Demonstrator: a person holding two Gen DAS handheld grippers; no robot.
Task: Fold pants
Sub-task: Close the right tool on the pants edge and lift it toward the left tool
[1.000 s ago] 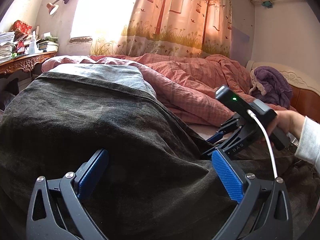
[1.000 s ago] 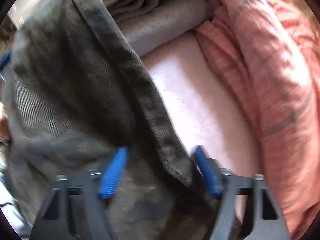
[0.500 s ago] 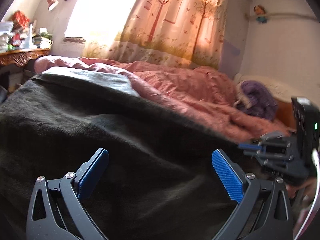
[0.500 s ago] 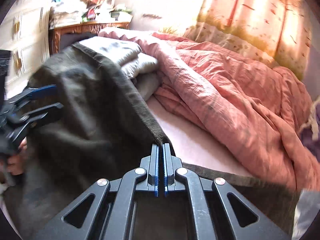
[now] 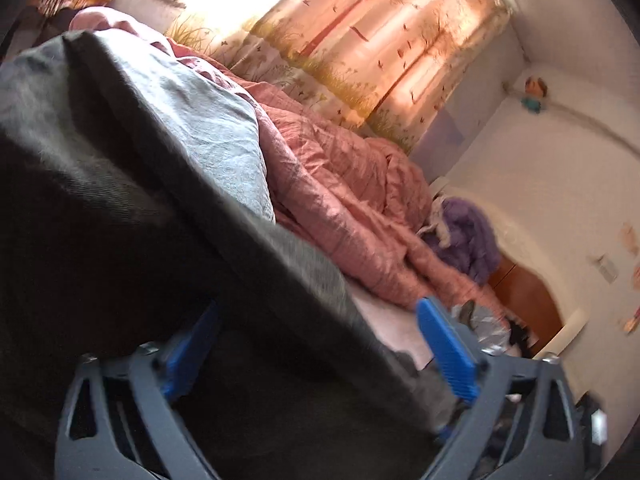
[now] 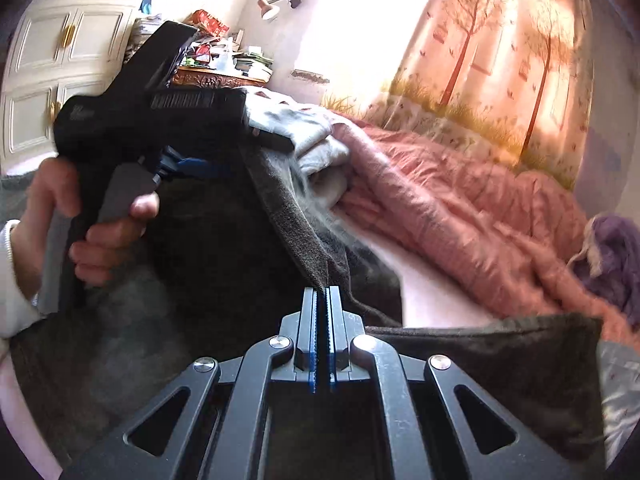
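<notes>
On the bed, dark olive pants (image 6: 224, 240) lie spread across the near side, over a pale pink sheet (image 6: 436, 292), w/ a rumpled pink quilt (image 6: 460, 200) beyond them and a grey folded cloth (image 5: 216, 136) past the far edge of the pants.

My right gripper (image 6: 321, 300) has its blue pads pressed together, pinching a hem edge of the pants; fabric rises from the pinch in a taut ridge toward upper left. More of the same dark cloth lies flat under and right of the fingers.

My left gripper (image 5: 320, 344) is spread wide but closing. Pants fabric bulges between the blue pads (image 5: 446, 344); I see no pad pressing it, the right one stands clear over the sheet. Left-wrist view is tilted and blurred, so contact at the left pad I can't tell.

From the right wrist cam I see the left hand (image 6: 80, 216) wrapped round the handle of that gripper, white sleeve (image 6: 12, 280) at the wrist, held over the pants' left part.

Bkgd: tree-print curtain (image 6: 500, 60), purple bundle (image 5: 468, 236) at the headboard end.
</notes>
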